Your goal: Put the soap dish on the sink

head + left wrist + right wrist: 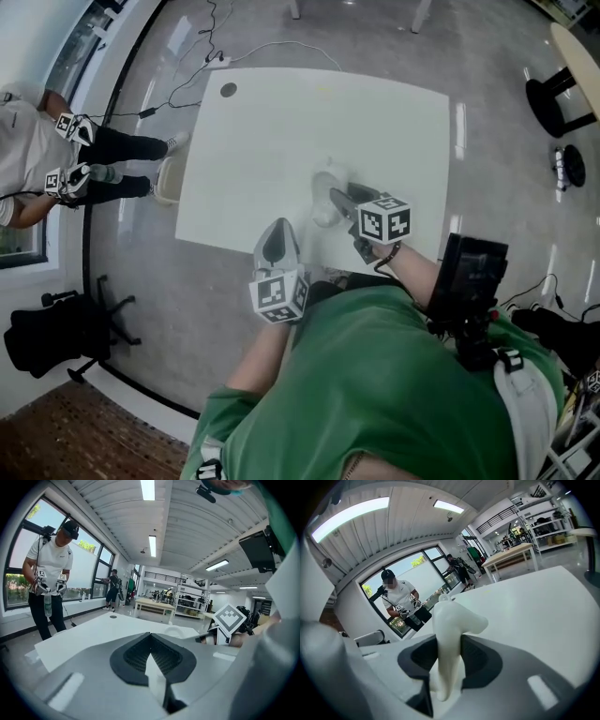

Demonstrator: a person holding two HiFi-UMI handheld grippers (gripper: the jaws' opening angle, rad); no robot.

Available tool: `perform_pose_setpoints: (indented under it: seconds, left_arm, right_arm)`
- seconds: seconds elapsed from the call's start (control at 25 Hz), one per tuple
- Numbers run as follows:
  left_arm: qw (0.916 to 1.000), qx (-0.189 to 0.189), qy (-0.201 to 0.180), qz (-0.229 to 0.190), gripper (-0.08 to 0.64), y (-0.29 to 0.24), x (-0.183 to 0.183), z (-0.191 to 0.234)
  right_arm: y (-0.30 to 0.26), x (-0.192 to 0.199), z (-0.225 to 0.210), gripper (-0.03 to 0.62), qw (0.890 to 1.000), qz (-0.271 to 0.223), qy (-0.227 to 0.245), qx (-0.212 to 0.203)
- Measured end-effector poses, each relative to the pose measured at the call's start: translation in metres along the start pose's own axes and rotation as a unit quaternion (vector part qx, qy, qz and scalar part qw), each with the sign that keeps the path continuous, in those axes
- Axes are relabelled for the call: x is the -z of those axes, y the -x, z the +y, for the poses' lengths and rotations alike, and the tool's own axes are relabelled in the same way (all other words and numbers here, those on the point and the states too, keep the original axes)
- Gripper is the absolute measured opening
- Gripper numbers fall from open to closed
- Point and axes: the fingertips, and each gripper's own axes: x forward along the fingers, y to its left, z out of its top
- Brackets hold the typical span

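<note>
A white moulded soap dish (325, 200) hangs just over the white table (281, 122), near its front edge. My right gripper (339, 199) is shut on it. In the right gripper view the soap dish (452, 620) stands upright between the dark pads (480, 660) of the right gripper (449, 641), its rounded top sticking out past them. My left gripper (277, 234) hovers at the front edge of the table, left of the dish. Its jaws (150, 641) meet at the tips with nothing in them. From there the dish (176, 631) shows ahead, beside the right gripper's marker cube (229, 618).
A dark round grommet (228, 90) sits in the table's far left corner. Another person (56, 159) holding grippers stands left of the table, by the window. Cables and a power strip (217, 62) lie on the floor beyond the table. A black chair (47, 337) stands at the lower left.
</note>
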Motion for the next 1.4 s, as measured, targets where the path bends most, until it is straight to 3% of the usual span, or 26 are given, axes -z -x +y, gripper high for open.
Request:
perform_pose_setpoints:
  seconds: [0.48, 0.8, 1.4]
  left_arm:
    - [0.9999, 0.003, 0.009, 0.015, 0.005, 0.001, 0.008, -0.006]
    - [0.9997, 0.014, 0.012, 0.017, 0.005, -0.007, 0.007, -0.009]
    - [0.9995, 0.025, 0.006, 0.019, 0.005, -0.016, 0.012, -0.016]
  right_arm:
    - [-0.007, 0.016, -0.033, 0.137, 0.999, 0.023, -0.025, 0.039]
    - [-0.009, 0.021, -0.054, 0.141, 0.994, 0.025, -0.089, 0.055]
    - [-0.008, 0.030, -0.079, 0.156, 0.992, 0.042, -0.072, 0.095]
